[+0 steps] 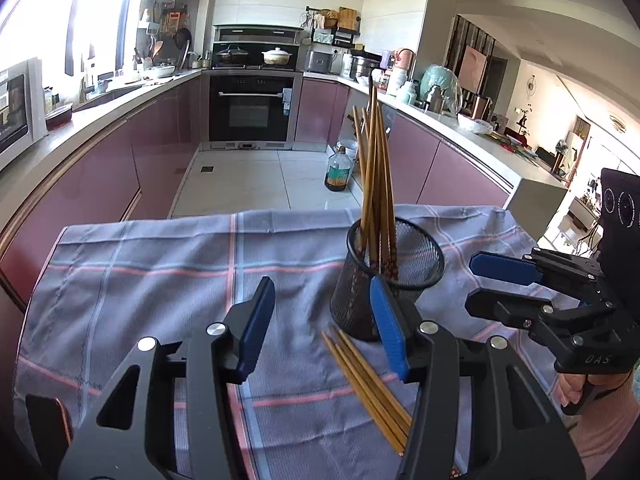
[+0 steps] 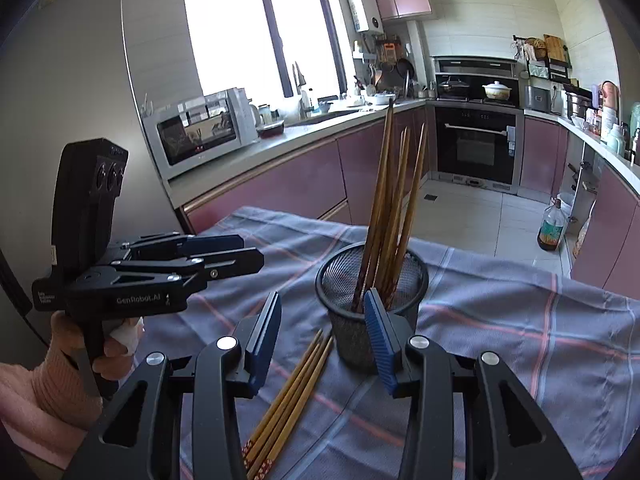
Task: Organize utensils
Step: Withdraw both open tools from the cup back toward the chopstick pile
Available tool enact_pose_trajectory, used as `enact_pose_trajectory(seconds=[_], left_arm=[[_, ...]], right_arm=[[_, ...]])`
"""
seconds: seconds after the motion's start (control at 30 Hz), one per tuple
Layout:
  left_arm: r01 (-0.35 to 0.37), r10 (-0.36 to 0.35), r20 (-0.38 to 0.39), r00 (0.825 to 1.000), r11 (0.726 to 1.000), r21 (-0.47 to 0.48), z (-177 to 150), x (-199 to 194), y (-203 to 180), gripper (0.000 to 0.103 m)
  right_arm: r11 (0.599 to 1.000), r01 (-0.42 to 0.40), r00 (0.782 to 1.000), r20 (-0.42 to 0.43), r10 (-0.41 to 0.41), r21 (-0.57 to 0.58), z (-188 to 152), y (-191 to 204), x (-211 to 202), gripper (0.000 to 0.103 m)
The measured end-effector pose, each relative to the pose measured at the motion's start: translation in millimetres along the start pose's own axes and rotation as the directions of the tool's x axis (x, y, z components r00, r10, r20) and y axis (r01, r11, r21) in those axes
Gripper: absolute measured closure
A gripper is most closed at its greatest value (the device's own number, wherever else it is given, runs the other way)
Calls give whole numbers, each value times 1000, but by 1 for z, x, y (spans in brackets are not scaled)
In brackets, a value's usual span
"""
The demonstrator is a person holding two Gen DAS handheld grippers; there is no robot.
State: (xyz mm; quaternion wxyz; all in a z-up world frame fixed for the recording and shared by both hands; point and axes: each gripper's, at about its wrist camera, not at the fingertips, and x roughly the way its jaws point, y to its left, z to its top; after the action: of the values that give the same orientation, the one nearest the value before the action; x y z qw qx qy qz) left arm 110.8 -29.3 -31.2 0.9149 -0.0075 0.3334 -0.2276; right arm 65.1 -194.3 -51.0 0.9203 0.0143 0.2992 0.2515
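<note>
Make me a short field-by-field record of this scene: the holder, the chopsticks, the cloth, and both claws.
holder: black mesh cup, upright on the cloth
standing chopsticks: wooden chopsticks in the cup, leaning
loose chopsticks: small bundle lying flat on the cloth at the cup's near side
cloth: grey plaid tablecloth
left claw: open, nothing between its pads
right claw: open, empty

Bright daylight | blown-out window (image 2: 256,28) at 11 o'clock | sharp centre | fisheye bending, dark vignette at rims
</note>
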Motion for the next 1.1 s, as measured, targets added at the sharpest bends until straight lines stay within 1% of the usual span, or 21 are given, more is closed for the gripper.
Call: enact_pose_trajectory(seconds=[0.17, 0.27, 0.37, 0.47, 0.63, 0.87, 1.1], left_arm=[[7, -9, -80, 997, 1000, -28, -36, 5, 10, 53], [11, -16, -126, 992, 999, -40, -53, 13, 11, 53], [14, -20, -156, 988, 999, -41, -69, 21, 7, 52], [17, -22, -183, 983, 999, -33, -79, 26, -1, 52], [16, -18, -202, 979, 1000, -14, -87, 31, -9, 52], [15, -18, -219, 975, 1000, -14, -90, 35, -11, 52], [23, -24, -238, 971, 1000, -5, -94, 41, -16, 52]], right_arm=[[1000, -10, 992, -126, 12, 15, -35, 6, 22, 62], [999, -13, 984, -179, 20, 44, -49, 7, 33, 62], [999, 3, 977, -213, 7, 44, -59, 11, 40, 62], [999, 22, 973, -232, -12, 38, -68, 16, 44, 62], [999, 30, 968, -251, -21, 33, -77, 20, 46, 62], [998, 59, 962, -267, -53, 14, -83, 23, 51, 64], [998, 69, 961, -269, -64, 11, -85, 23, 51, 64]])
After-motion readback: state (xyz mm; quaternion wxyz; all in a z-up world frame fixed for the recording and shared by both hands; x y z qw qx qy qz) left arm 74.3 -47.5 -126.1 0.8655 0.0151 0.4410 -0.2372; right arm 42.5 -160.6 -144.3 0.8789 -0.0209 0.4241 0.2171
